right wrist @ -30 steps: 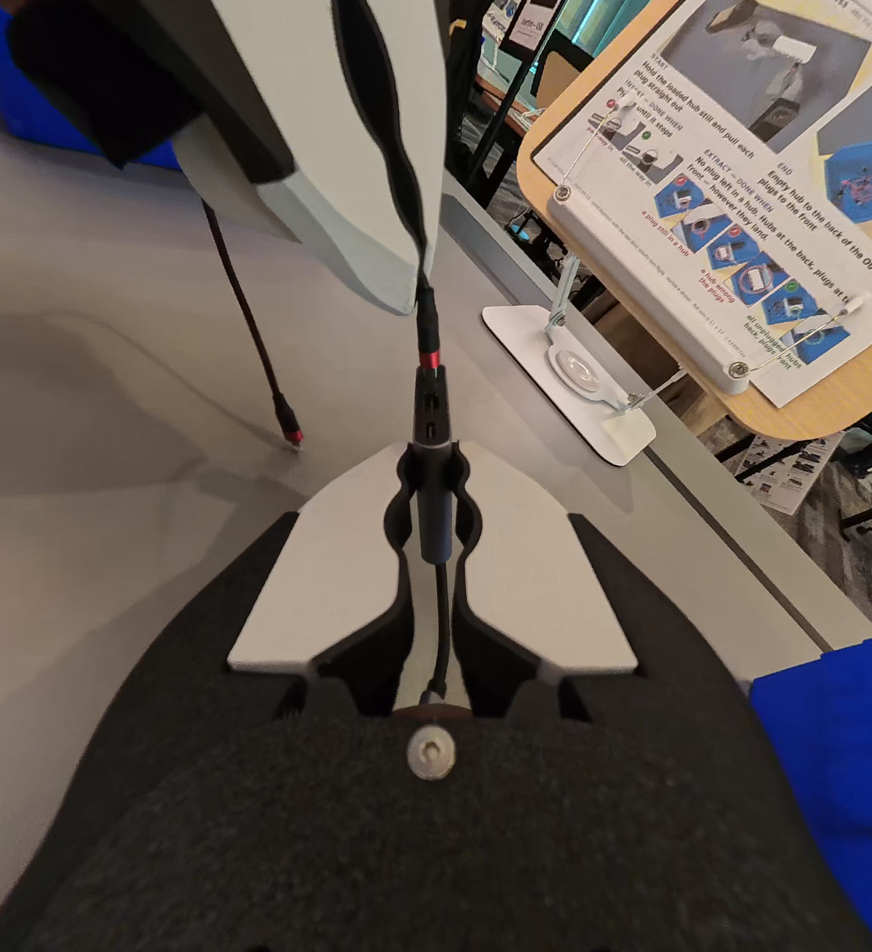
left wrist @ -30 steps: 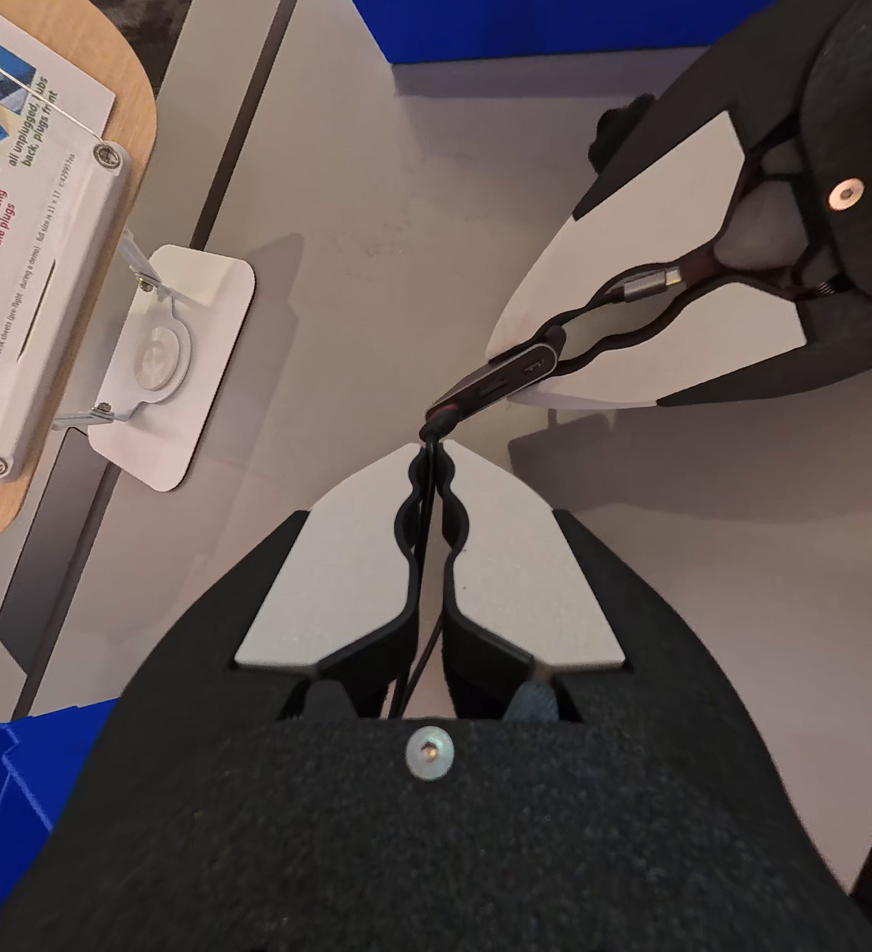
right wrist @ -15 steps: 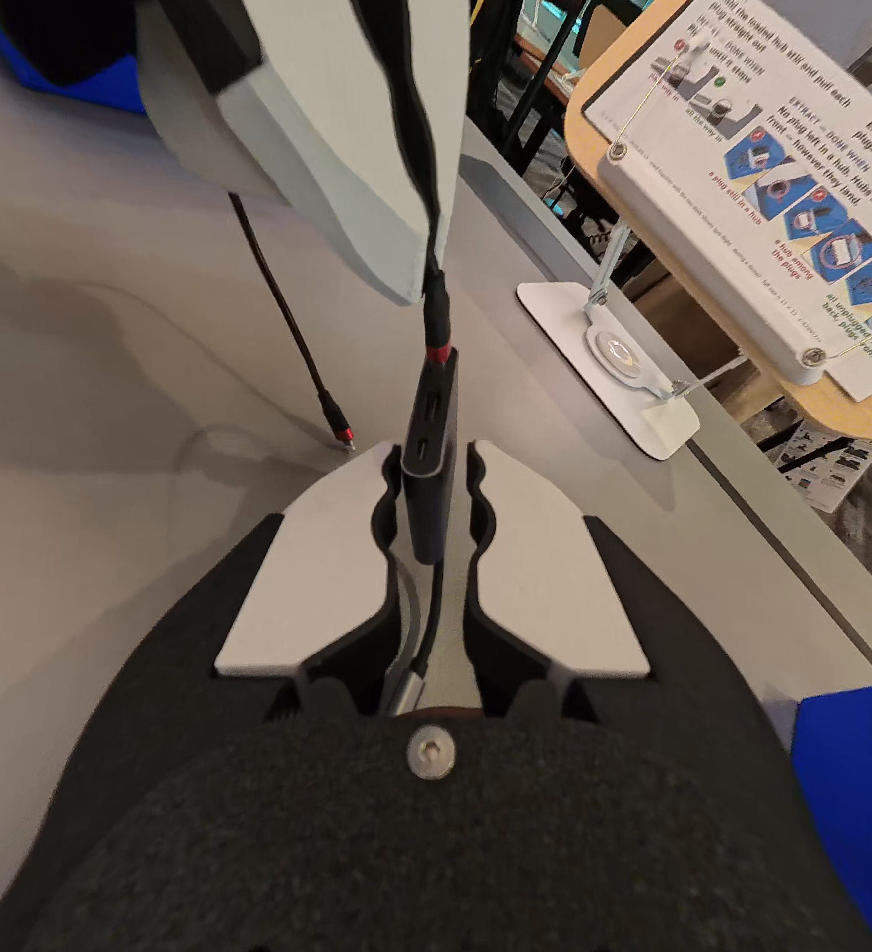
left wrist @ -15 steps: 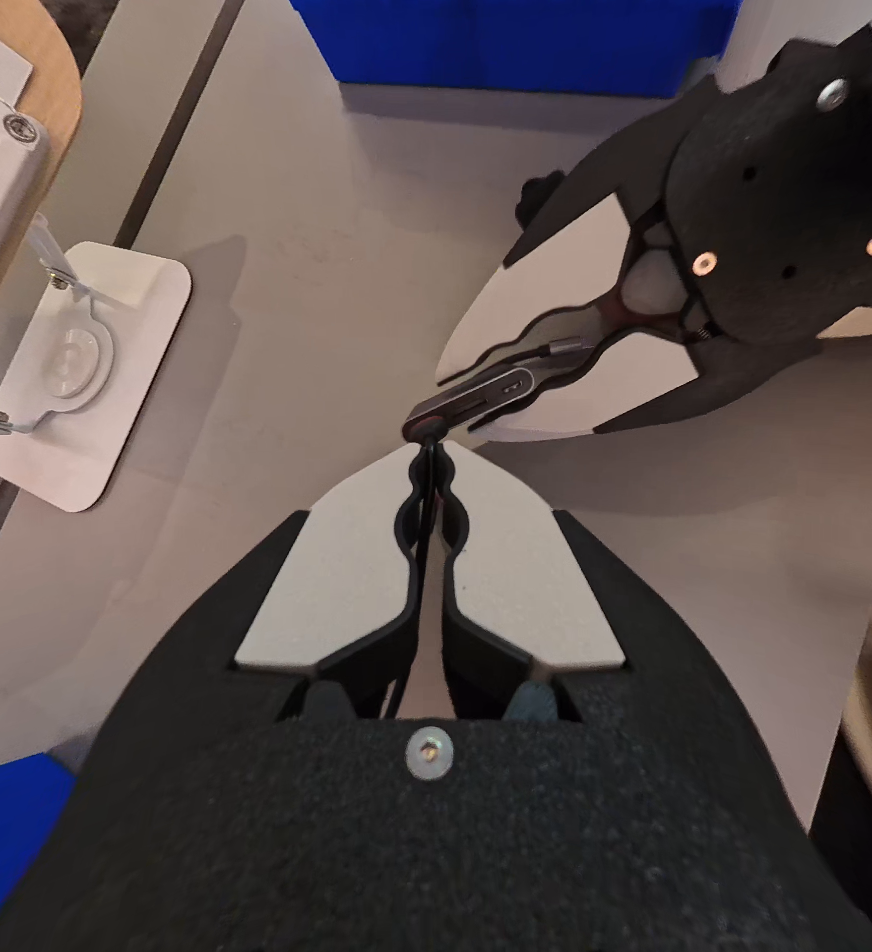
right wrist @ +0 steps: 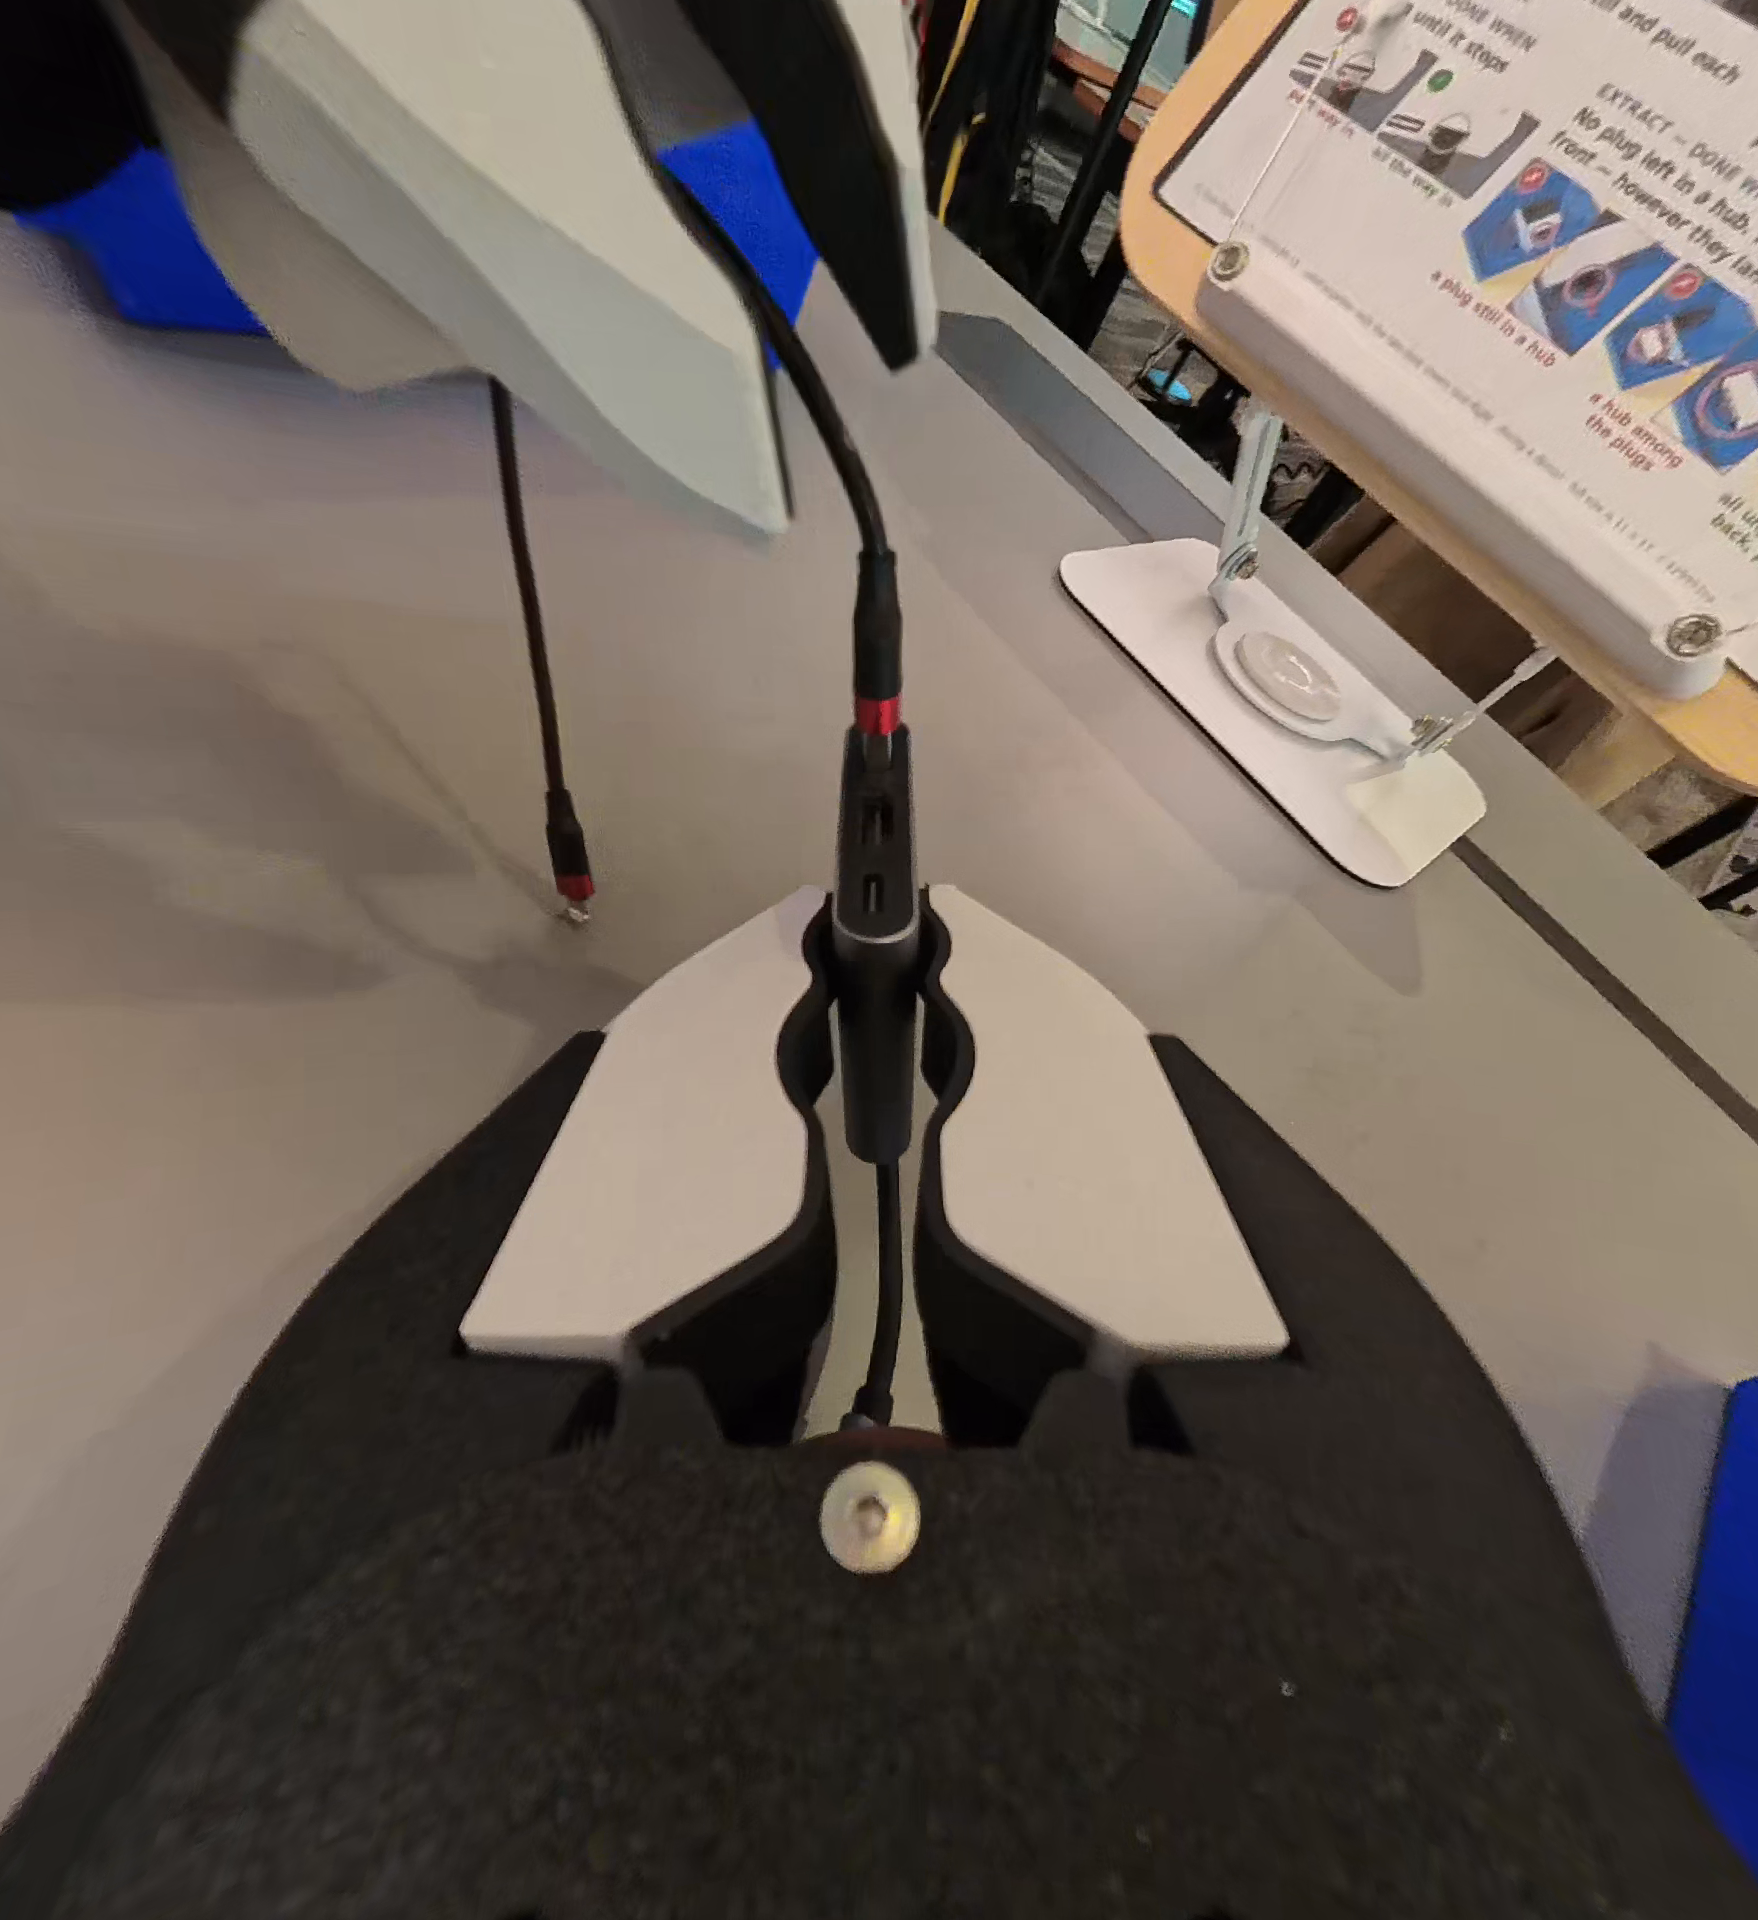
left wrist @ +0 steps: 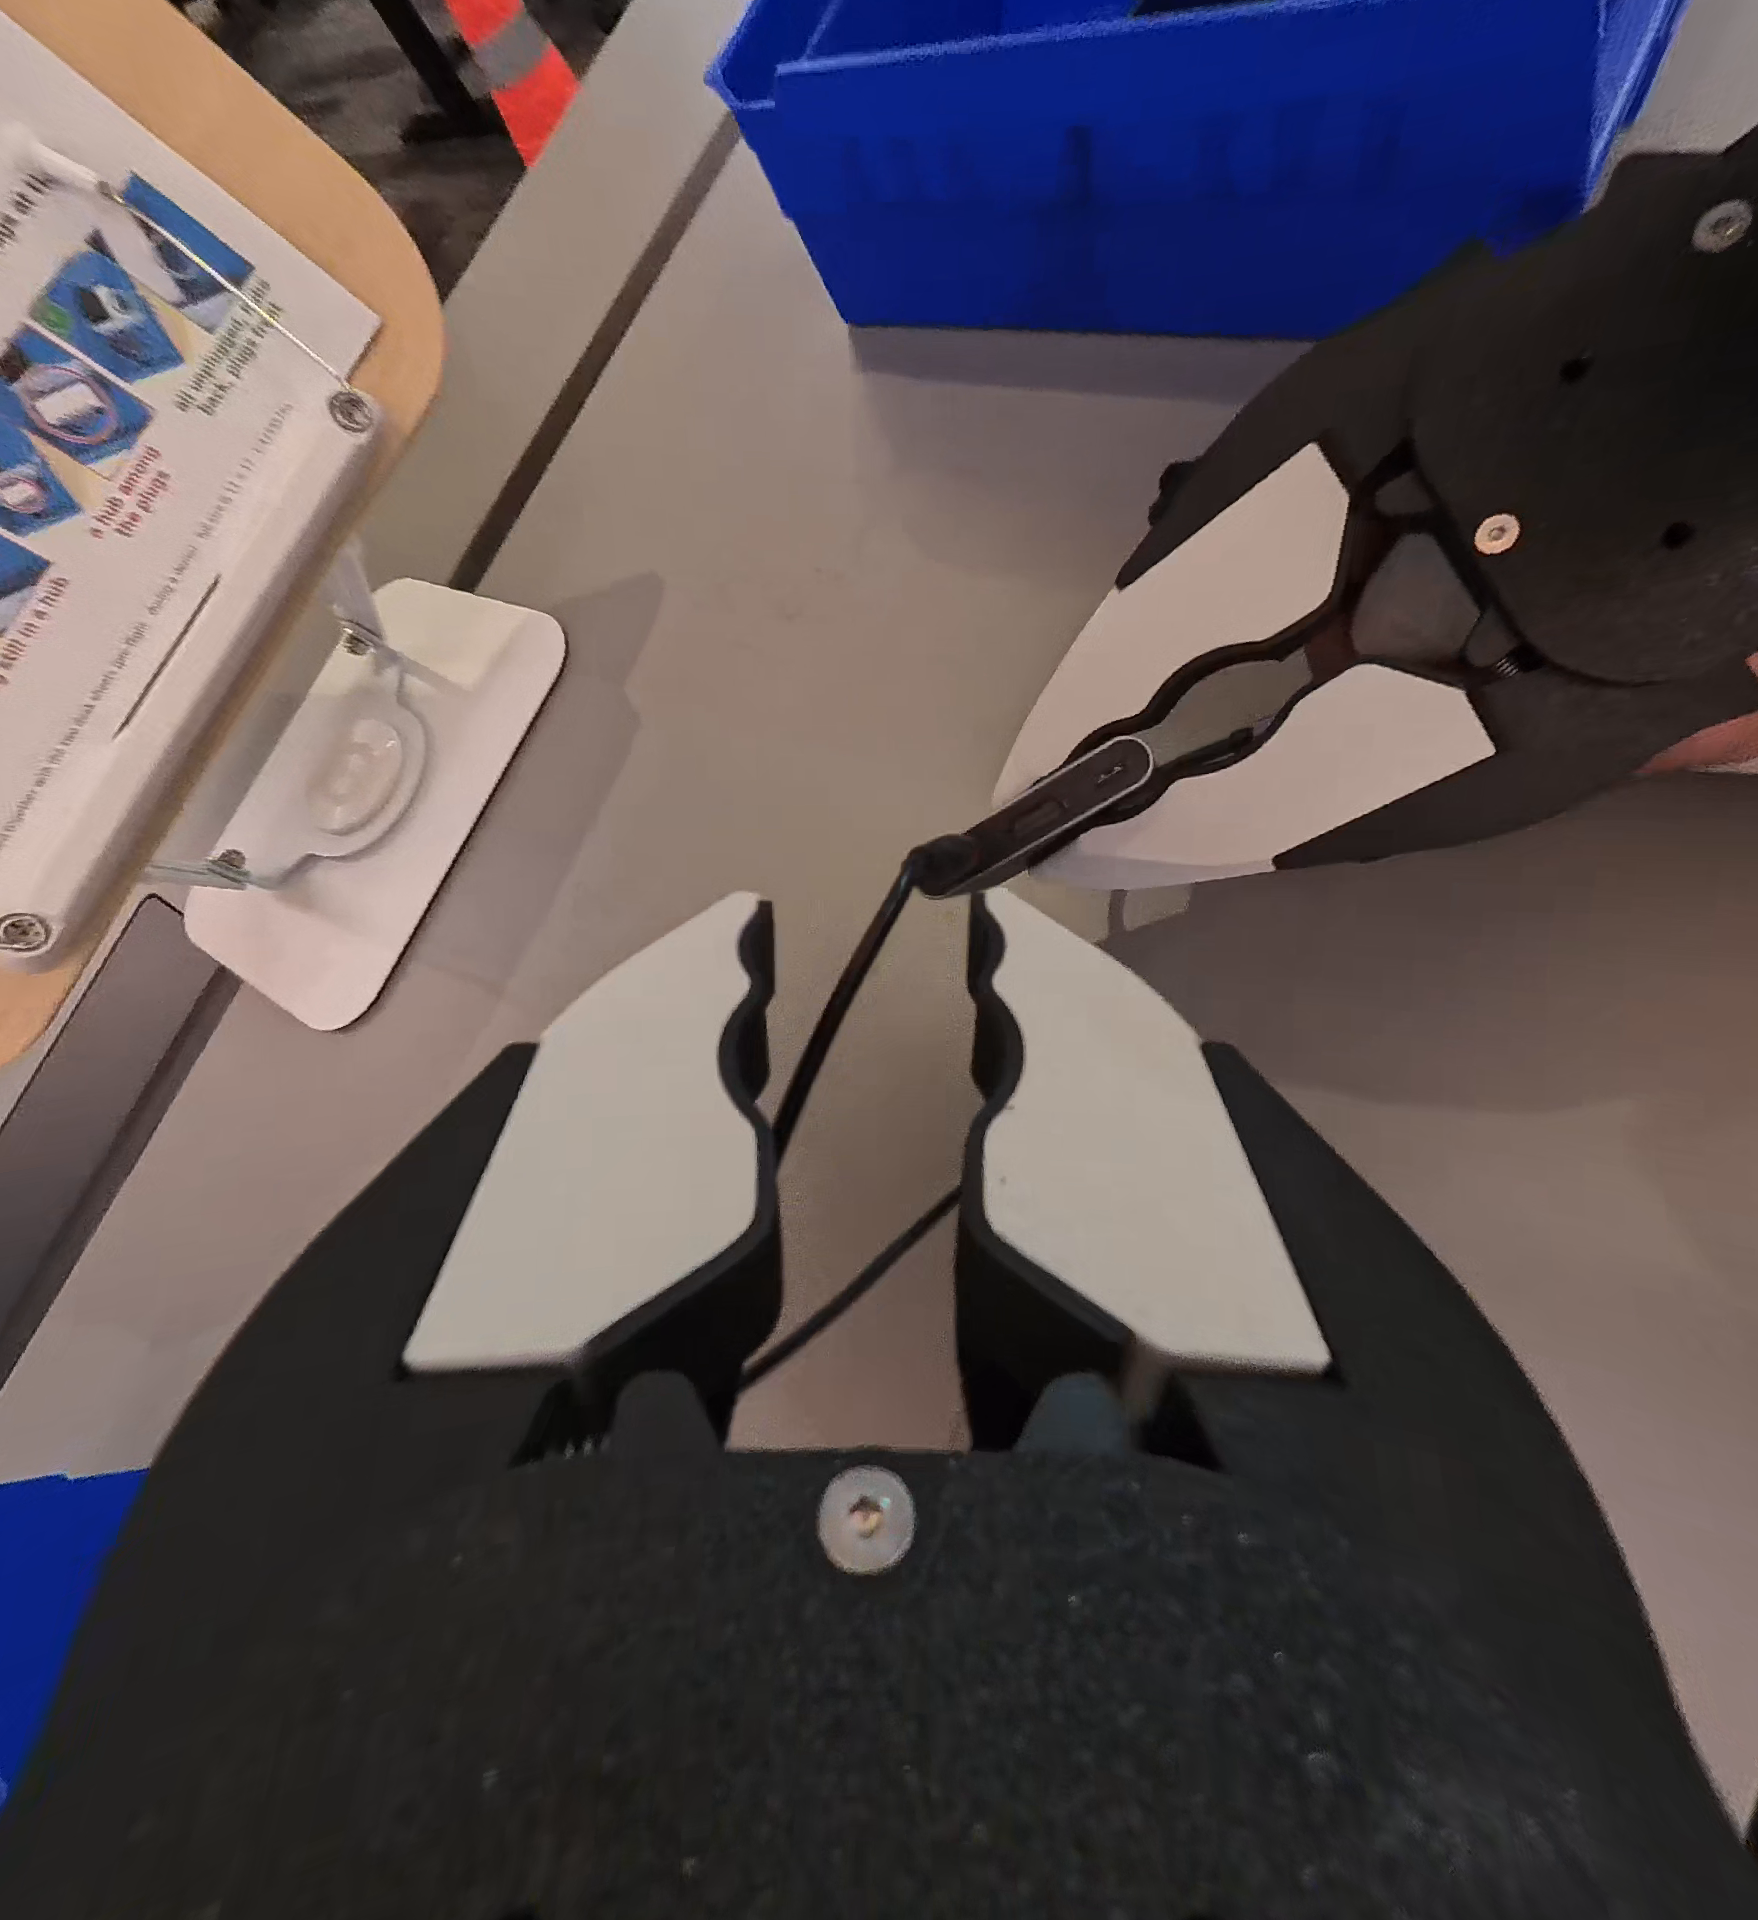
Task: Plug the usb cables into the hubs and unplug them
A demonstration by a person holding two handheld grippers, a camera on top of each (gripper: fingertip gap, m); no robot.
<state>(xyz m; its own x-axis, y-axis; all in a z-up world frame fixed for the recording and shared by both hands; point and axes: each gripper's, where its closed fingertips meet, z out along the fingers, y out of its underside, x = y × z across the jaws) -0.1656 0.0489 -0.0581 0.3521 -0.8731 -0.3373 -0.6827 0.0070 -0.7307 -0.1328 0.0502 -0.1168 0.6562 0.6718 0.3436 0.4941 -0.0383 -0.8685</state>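
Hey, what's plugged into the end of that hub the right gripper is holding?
A black cable's plug with a red ring sits in the end of the dark hub, held by the right gripper. The metal tip is hidden inside the port, so its depth can't be seen.

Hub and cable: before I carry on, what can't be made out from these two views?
- How deep the red-collared plug sits in the hub: the socket hides its tip in both views.
- The hub's rear and its own lead: the right claw covers them.
- Inside the blue bin: cut off by the left view's top edge.
- The cable past the open left claw: hidden under it.
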